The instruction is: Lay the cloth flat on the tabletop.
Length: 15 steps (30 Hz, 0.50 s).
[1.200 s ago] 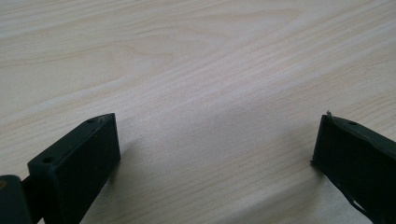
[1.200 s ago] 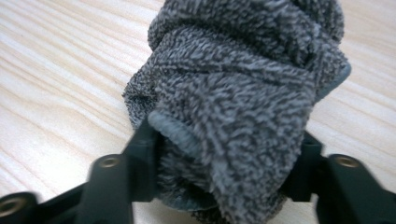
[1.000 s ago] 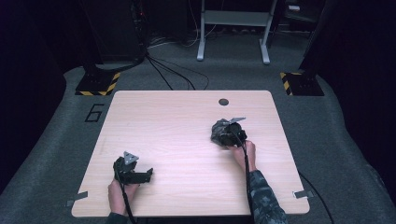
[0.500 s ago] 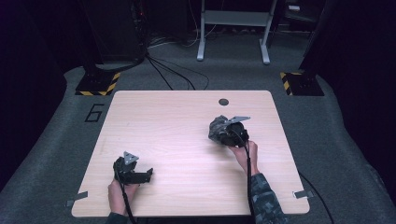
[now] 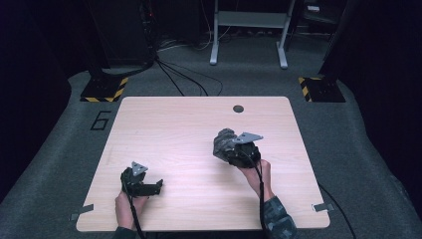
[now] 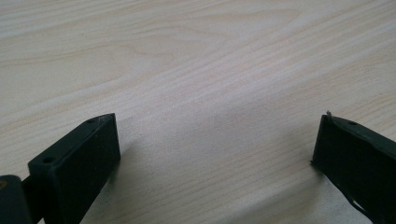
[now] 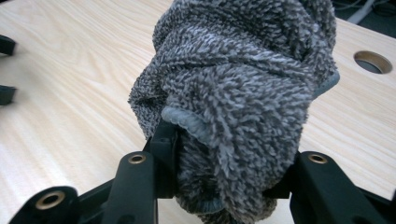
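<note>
My left gripper (image 5: 158,186) rests low on the near-left part of the wooden table (image 5: 164,129), its jaws spread wide with only bare wood grain between them, well apart from the work. Moving right, the grey terry towel (image 5: 224,143) sits bunched into a thick wad at my right gripper (image 5: 226,152), near the table's middle and a little toward its right side. In the right gripper view the jaws pinch the lower part of that wad (image 7: 233,93) from both sides, so the claw is closed around cloth, not empty. Beyond it lies the round cable hole (image 5: 238,108) by the far edge. My worry is the grip itself: I hold folds, not a flat edge, so a loose layer could slide free and the towel could drop or unroll unevenly.
</note>
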### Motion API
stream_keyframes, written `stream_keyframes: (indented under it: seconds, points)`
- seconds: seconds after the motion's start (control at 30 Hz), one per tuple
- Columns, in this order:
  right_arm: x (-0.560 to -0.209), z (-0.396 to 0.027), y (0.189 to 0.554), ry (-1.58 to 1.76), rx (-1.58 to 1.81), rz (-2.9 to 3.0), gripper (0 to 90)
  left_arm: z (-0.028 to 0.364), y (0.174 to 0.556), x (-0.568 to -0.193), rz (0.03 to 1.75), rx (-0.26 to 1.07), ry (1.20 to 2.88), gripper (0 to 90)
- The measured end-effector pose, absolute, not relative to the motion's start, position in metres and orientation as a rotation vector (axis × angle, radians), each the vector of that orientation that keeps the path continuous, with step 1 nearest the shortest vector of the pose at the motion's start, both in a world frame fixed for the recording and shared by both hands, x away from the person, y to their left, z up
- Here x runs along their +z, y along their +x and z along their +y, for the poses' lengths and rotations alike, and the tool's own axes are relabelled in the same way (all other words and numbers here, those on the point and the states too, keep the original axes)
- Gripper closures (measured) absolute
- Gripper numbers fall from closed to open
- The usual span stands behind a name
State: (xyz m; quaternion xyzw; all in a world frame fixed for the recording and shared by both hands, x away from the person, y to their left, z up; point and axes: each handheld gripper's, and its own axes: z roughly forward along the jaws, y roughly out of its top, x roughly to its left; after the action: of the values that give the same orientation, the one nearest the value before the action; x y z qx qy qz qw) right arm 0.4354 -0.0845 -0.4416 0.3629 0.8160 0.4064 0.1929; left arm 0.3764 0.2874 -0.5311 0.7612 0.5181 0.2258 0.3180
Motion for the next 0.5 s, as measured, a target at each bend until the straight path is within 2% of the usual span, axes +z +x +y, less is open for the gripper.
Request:
stream_keyframes:
  seconds: [0.5]
  points:
    - [-0.457,-0.063,0.403,0.947,1.165,2.400,56.4,0.287,0.376,-0.531,1.362,0.594,2.002,0.5]
